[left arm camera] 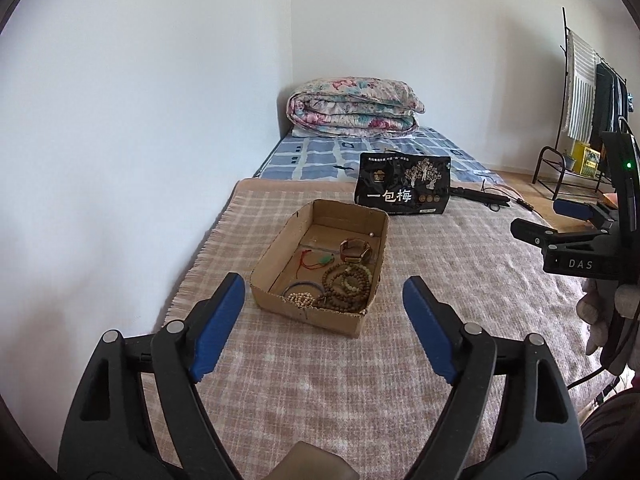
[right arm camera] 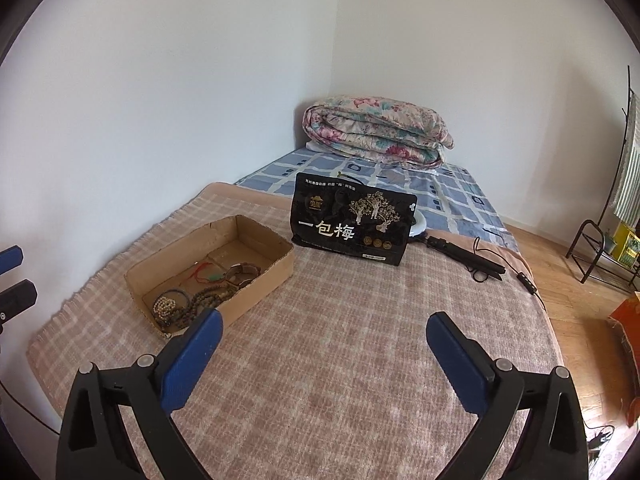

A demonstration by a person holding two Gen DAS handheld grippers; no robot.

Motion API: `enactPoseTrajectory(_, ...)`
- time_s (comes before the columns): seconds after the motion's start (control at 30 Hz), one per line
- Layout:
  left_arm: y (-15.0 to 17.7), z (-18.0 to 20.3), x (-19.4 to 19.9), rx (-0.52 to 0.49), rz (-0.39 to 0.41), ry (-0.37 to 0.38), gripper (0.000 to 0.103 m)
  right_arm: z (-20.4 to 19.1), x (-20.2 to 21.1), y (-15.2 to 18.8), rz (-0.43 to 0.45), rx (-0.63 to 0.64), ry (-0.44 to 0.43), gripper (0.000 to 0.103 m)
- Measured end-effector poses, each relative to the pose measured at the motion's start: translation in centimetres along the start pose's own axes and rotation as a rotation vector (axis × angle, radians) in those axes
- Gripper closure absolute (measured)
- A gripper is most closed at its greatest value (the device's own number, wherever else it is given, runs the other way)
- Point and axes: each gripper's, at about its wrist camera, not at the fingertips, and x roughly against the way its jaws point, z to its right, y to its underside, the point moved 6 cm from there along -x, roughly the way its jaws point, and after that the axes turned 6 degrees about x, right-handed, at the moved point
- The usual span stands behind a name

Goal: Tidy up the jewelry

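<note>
- Hovering over the pink checked blanket (left arm camera: 460, 264), the left gripper (left arm camera: 324, 300) has its blue pads spread wide, nothing between them.
- The right gripper (right arm camera: 324, 338) likewise gapes empty.
- A cardboard box (left arm camera: 276, 252) on the blanket holds bead bracelets (left arm camera: 346, 284), just beyond the left gripper.
- A black snack bag (right arm camera: 352, 220) stands behind.

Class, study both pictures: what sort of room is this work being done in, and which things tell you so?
Most likely a bedroom. The cardboard box of jewelry sits on a checked blanket spread over a bed, a folded floral quilt lies by the wall corner, and a clothes rack stands beyond the bed.
</note>
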Motion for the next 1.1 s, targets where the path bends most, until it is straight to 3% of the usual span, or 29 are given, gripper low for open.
enactPoseTrajectory(0.1,0.1,-0.2,1.0,0.005,0.023,-0.012,0.006,-0.5,0.3,0.4,0.01,-0.004,-0.007,0.0)
enactPoseTrajectory(0.3,0.6,-0.4,1.8,-0.011,0.034,-0.047,0.001,-0.9,0.5,1.6,0.011,0.005,0.005,0.0)
enactPoseTrajectory(0.63,2.0,-0.3,2.0,-0.018,0.029,-0.085,0.001,1.0,1.4,2.5,0.031,-0.091,-0.007,0.0)
enactPoseTrajectory(1.1,2.1,-0.5,2.2,0.002,0.025,-0.083,0.001,1.0,1.4,2.4,0.03,-0.083,0.0,0.0)
